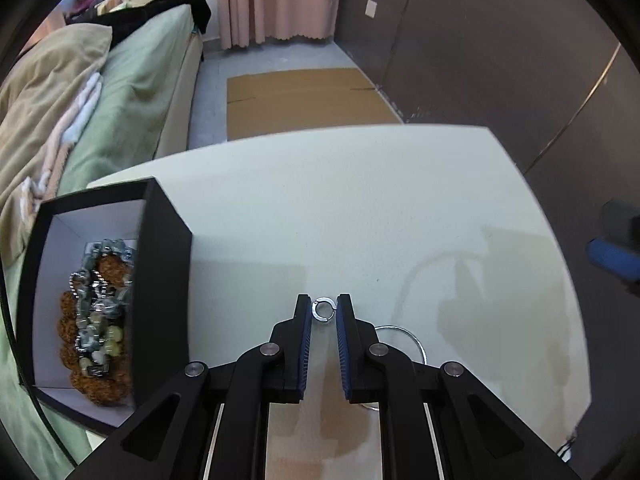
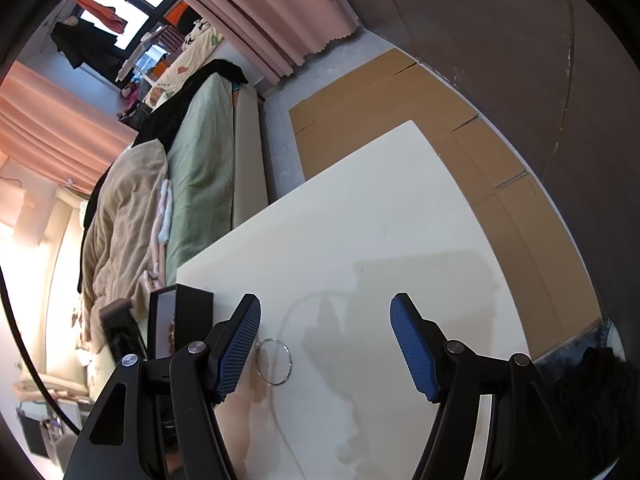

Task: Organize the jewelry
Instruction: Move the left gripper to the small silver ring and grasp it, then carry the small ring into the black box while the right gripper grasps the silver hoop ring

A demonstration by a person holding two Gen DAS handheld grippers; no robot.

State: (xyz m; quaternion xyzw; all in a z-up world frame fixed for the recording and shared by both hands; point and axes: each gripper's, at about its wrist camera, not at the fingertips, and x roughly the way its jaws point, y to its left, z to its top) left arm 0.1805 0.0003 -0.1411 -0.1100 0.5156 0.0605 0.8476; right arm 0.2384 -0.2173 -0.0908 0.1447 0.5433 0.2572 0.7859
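Note:
My left gripper (image 1: pixel 324 310) is shut on a small silver ring (image 1: pixel 323 310), held between its blue pads just above the white table (image 1: pixel 360 208). A large thin silver bangle (image 1: pixel 404 340) lies on the table under the right finger; it also shows in the right wrist view (image 2: pixel 274 362). A black box (image 1: pixel 160 280) with a white lining stands at the left and holds beaded bracelets (image 1: pixel 96 312). My right gripper (image 2: pixel 326 344) is open and empty above the table, with the bangle by its left pad.
A bed (image 1: pixel 120 92) with green sheets and a beige blanket runs along the table's left side. Flat cardboard (image 1: pixel 304 96) lies on the floor beyond the table. A grey wall (image 1: pixel 500 40) is at the right. The right gripper's blue part (image 1: pixel 612 256) shows at the right edge.

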